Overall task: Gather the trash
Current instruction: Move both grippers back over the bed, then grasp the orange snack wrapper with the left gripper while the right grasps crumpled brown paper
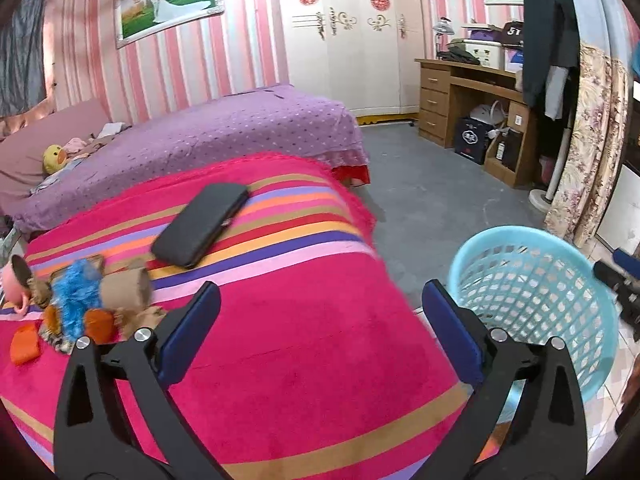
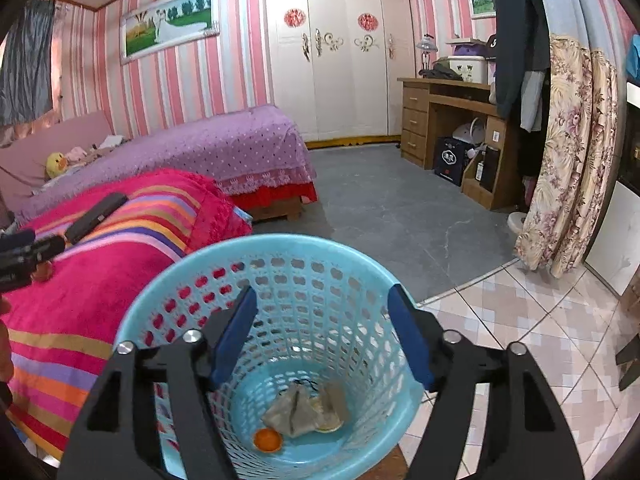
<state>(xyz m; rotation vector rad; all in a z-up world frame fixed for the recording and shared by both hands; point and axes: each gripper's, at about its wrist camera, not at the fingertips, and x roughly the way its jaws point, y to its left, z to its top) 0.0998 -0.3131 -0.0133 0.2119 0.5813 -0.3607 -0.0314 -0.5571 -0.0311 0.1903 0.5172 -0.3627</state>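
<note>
A pile of trash lies at the left on the striped blanket (image 1: pixel 300 340): a blue fuzzy scrap (image 1: pixel 76 300), a cardboard tube (image 1: pixel 126 288), orange pieces (image 1: pixel 25 344) and a pink cup (image 1: pixel 14 280). My left gripper (image 1: pixel 322 286) hangs open and empty over the blanket, to the right of the pile. A light blue mesh basket (image 2: pixel 280 240) stands on the floor beside the bed. My right gripper (image 2: pixel 323 291) is open above its mouth, with nothing between the fingers. At the basket's bottom lie a crumpled grey wrapper (image 2: pixel 304 408) and an orange piece (image 2: pixel 267 439).
A black flat case (image 1: pixel 202 224) lies on the blanket beyond the pile. Behind is a bed with a purple cover (image 1: pixel 240 128). A wooden desk (image 2: pixel 448 120), a floral curtain (image 2: pixel 568 160) and a white wardrobe (image 2: pixel 340 60) border the grey floor.
</note>
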